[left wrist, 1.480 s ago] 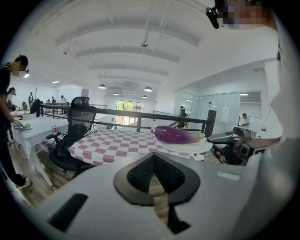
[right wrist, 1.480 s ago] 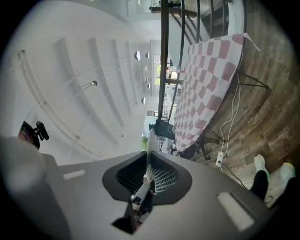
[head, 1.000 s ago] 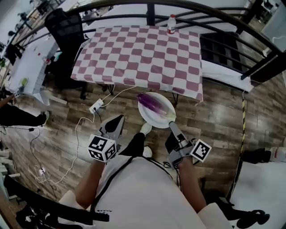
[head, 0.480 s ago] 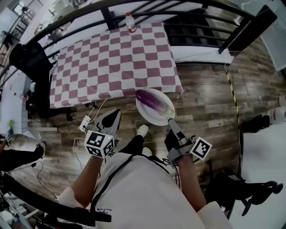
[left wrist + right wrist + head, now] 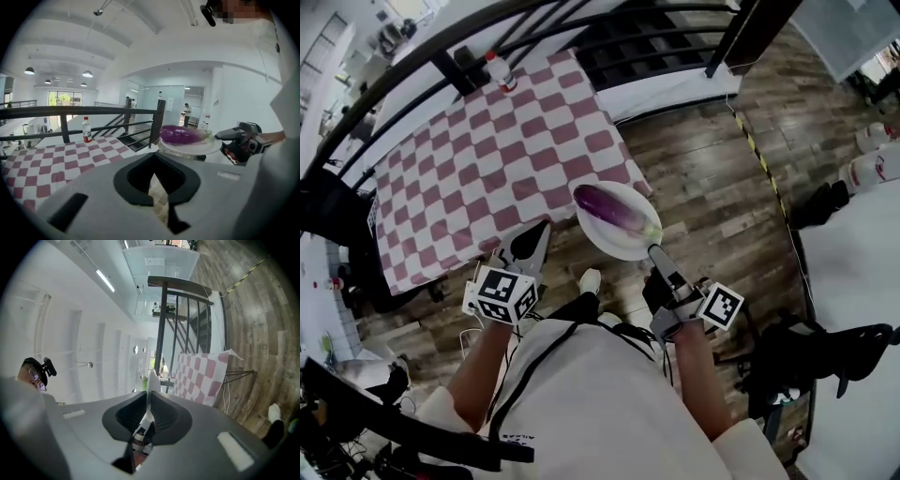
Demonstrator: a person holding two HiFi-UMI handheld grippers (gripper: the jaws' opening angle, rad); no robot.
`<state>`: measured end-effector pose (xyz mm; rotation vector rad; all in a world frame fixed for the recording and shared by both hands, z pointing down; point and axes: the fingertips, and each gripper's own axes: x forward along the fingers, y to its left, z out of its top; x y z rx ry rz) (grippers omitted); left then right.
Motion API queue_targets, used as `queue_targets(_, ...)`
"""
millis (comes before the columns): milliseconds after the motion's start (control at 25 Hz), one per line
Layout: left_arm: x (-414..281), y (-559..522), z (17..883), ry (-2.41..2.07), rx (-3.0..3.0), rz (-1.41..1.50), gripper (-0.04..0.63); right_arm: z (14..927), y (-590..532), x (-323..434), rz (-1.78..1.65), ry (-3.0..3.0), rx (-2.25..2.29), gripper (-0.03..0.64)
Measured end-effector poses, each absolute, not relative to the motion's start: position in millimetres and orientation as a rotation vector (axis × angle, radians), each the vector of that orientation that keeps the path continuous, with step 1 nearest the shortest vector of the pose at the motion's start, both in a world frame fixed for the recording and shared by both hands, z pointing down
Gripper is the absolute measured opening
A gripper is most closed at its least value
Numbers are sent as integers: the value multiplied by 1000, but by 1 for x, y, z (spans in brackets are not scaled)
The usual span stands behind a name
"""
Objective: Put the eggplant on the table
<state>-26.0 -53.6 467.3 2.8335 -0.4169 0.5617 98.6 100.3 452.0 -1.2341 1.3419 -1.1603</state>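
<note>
Beside the wooden floor (image 5: 703,178), a bench (image 5: 469,169) draped in a red-and-white checked cloth is seen, and a white plate (image 5: 614,244) is held in the air just off its near corner. On the plate a purple eggplant (image 5: 609,208) is carried lying on its side, not yet on the bench. The plate's rim is clamped by the right gripper (image 5: 653,251), the left gripper (image 5: 542,234) is held clenched on nothing by the bench's near edge, and a small bottle (image 5: 497,70) is stood at the far edge.
</note>
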Motion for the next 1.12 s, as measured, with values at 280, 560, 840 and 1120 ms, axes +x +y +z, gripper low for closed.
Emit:
queue_targets(280, -4, -72, 472, -273, 2863, 553, 0, 445, 91, 108, -1084, 1309, -1282, 37)
queue_targets(560, 4, -88, 482, -202, 2861, 526, 0, 442, 89, 108, -1038, 1244, -1320, 37)
queue_targets(840, 0, -92, 484, -174, 2858, 512, 0, 446, 90, 104, -1031, 1202, -1328, 37)
queue_targets(1120, -10, -113, 486, -215, 2849, 503, 0, 451, 68, 105, -1051, 1216, -1326, 37)
